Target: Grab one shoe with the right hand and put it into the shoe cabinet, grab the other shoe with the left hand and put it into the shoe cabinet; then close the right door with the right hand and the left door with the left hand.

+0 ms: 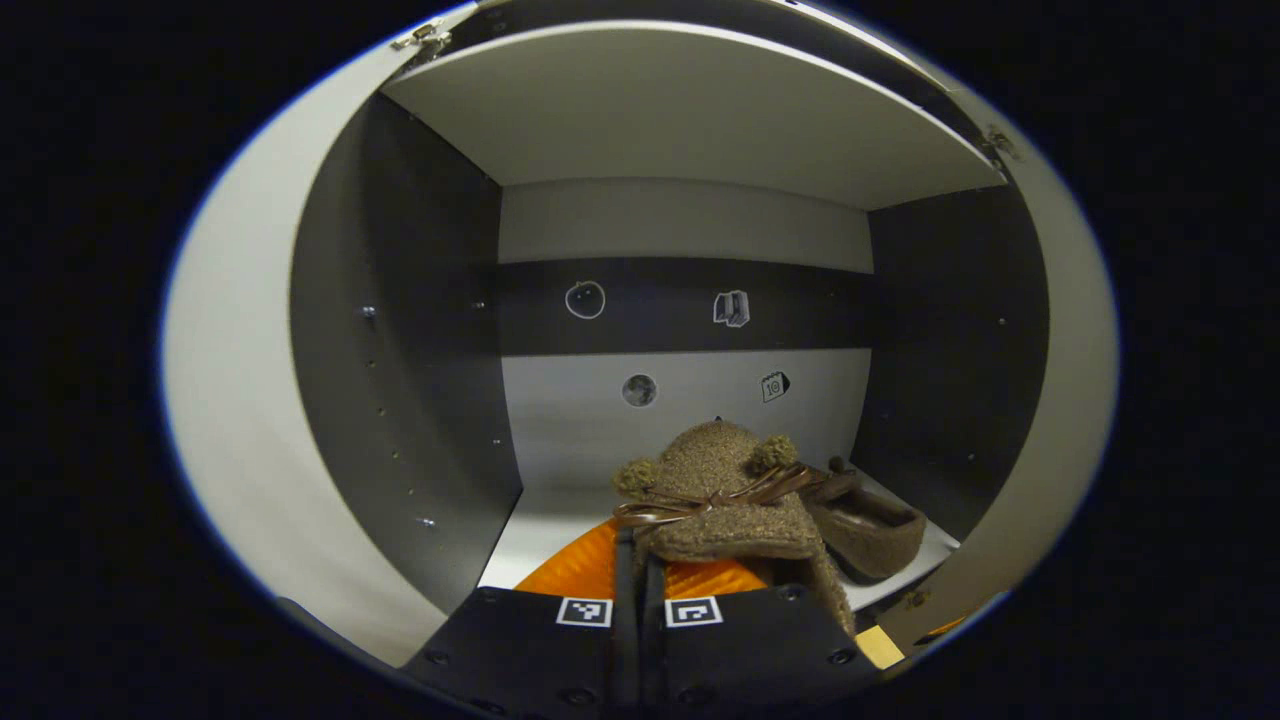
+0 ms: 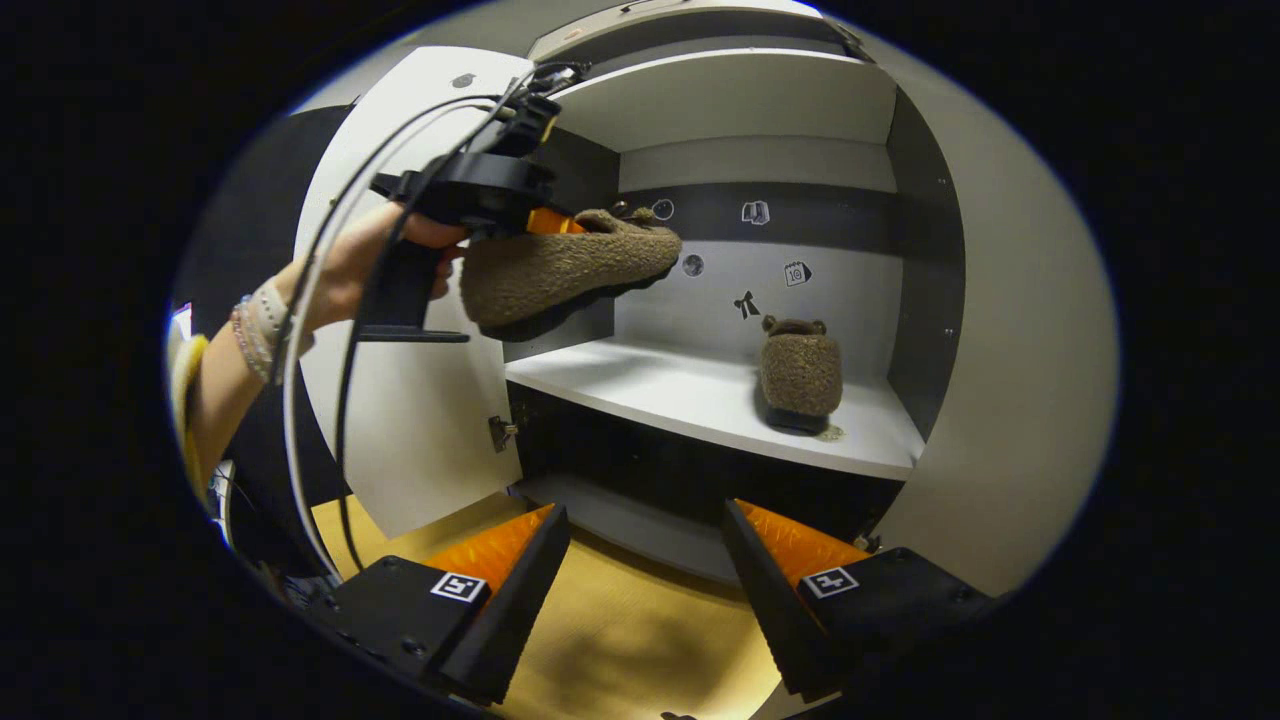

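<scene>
My left gripper is shut on a brown woolly shoe with a ribbon bow and pompoms, holding it in the air inside the open cabinet. The second brown shoe rests on the white shelf to its right. In the right gripper view, a hand carries the left gripper with the held shoe above the shelf, at the cabinet's left side. The other shoe stands on the shelf's right part. My right gripper is open and empty, low in front of the cabinet.
Both cabinet doors stand open: the left door beside the hand, the right door on the other side. An upper shelf roofs the compartment. Below is a lower shelf and a wooden surface.
</scene>
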A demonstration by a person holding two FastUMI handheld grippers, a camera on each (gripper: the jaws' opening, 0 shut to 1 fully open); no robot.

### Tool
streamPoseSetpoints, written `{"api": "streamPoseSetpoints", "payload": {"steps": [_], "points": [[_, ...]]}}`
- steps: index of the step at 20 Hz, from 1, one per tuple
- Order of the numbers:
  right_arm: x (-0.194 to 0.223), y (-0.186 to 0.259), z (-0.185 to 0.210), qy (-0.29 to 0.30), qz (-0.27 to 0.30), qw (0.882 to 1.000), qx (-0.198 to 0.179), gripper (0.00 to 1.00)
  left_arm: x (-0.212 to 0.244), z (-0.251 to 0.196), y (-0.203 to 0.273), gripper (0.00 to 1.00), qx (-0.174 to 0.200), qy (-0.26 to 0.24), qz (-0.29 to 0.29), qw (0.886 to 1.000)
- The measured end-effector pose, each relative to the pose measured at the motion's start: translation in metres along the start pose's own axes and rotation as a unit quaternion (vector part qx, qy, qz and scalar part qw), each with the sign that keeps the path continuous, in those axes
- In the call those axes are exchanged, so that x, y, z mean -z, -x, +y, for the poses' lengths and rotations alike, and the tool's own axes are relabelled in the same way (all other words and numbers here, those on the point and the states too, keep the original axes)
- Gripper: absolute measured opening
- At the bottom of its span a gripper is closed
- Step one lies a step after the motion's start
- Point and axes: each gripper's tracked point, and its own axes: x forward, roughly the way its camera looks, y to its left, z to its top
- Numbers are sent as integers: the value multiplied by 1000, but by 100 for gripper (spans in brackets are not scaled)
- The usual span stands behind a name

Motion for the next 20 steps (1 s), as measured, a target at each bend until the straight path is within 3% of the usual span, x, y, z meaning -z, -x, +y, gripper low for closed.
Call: {"api": "streamPoseSetpoints", "payload": {"steps": [6,9,15,17,20], "points": [[4,-8,3,-2,3,1000,-28,99,23,2,-71,8,-8,-47,43,998],[0,-8,7,-5,-4,999,-41,99,38,-10,-90,12,14,-55,65,996],[-2,-7,-1,-5,-7,999,-36,98,51,-1,-109,19,-3,-53,81,995],[1,-8,-5,-8,-2,999,-31,98,56,2,-109,39,-9,-58,92,994],[-5,-5,-3,-18,-10,999,-33,99,50,7,-101,79,-15,-62,86,994]]}}
